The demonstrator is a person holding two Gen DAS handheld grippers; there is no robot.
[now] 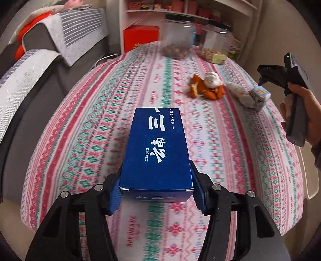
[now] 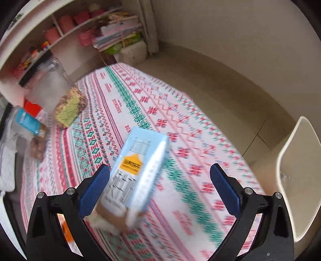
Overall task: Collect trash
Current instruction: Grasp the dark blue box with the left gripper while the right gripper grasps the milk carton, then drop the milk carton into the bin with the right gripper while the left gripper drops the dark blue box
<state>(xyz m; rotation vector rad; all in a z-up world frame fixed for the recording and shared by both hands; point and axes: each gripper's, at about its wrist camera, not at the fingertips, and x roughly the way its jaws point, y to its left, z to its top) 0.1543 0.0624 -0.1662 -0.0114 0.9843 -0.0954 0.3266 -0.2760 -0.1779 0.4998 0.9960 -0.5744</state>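
A dark blue box [image 1: 158, 146] with white lettering sits lengthwise between the pads of my left gripper [image 1: 156, 170], which is shut on its near end above the patterned tablecloth [image 1: 230, 160]. Further right on the cloth lie orange peel [image 1: 208, 90], a crumpled white tissue [image 1: 212, 77], a white wrapper [image 1: 239, 91] and a light blue carton [image 1: 259, 96]. A hand holds my right gripper [image 1: 262, 79] just above that carton. In the right wrist view the carton [image 2: 140, 170] lies tilted between the wide-apart fingers of my right gripper [image 2: 160, 168]. That gripper is open; the left pad [image 2: 94, 188] is close to the carton.
Two clear jars with black lids [image 1: 177, 36] [image 1: 215, 40] holding snacks stand at the table's far end, before a white shelf unit [image 1: 180, 12]. A grey sofa with striped towels [image 1: 40, 66] runs along the left. A white chair [image 2: 297, 180] stands off the table's right edge.
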